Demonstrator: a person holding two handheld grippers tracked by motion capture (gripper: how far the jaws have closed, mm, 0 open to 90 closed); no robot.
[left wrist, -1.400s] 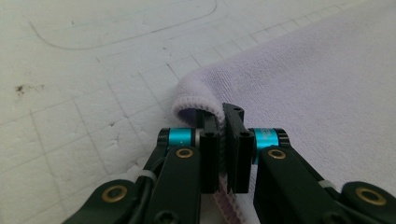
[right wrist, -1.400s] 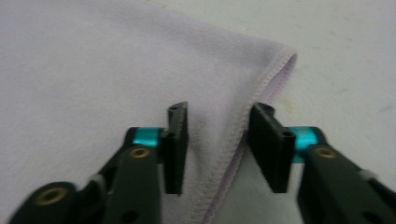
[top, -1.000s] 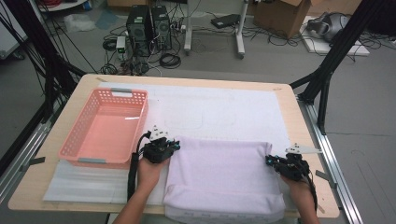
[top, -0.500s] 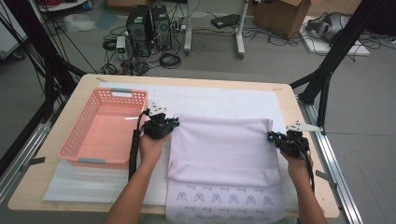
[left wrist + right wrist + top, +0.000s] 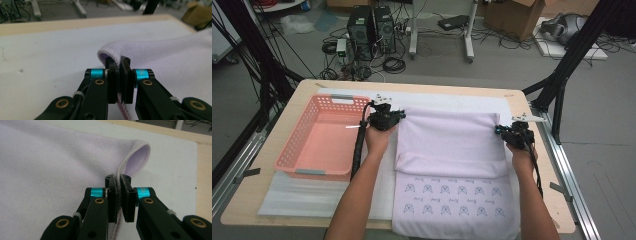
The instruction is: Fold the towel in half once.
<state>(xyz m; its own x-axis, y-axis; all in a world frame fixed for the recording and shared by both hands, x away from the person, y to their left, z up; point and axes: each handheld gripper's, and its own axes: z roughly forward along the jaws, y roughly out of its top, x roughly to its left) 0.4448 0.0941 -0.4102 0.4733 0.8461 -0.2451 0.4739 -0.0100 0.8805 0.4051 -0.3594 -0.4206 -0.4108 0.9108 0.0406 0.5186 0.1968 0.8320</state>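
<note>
A pale lilac towel (image 5: 452,150) lies on the white sheet (image 5: 312,195) that covers the wooden table (image 5: 542,165), right of the middle. Its far part is folded back over itself, so a doubled band lies across the far half, while the near part lies flat and shows rows of small blue printed figures. The near edge reaches the table's near edge.

The left gripper (image 5: 398,116) holds the far left corner of the towel. In the left gripper view its jaws are pressed together on the stitched hem (image 5: 119,75), with the corner curling up over the tips. The right gripper (image 5: 499,129) holds the far right corner. In the right gripper view its jaws are clamped narrow on the hem (image 5: 117,195) as well, and the corner loops up just beyond them. Both corners sit slightly lifted off the sheet, with the cloth stretched between the two grippers.

A pink plastic basket (image 5: 292,155) stands on the left of the table, just beside the left hand (image 5: 377,140).
</note>
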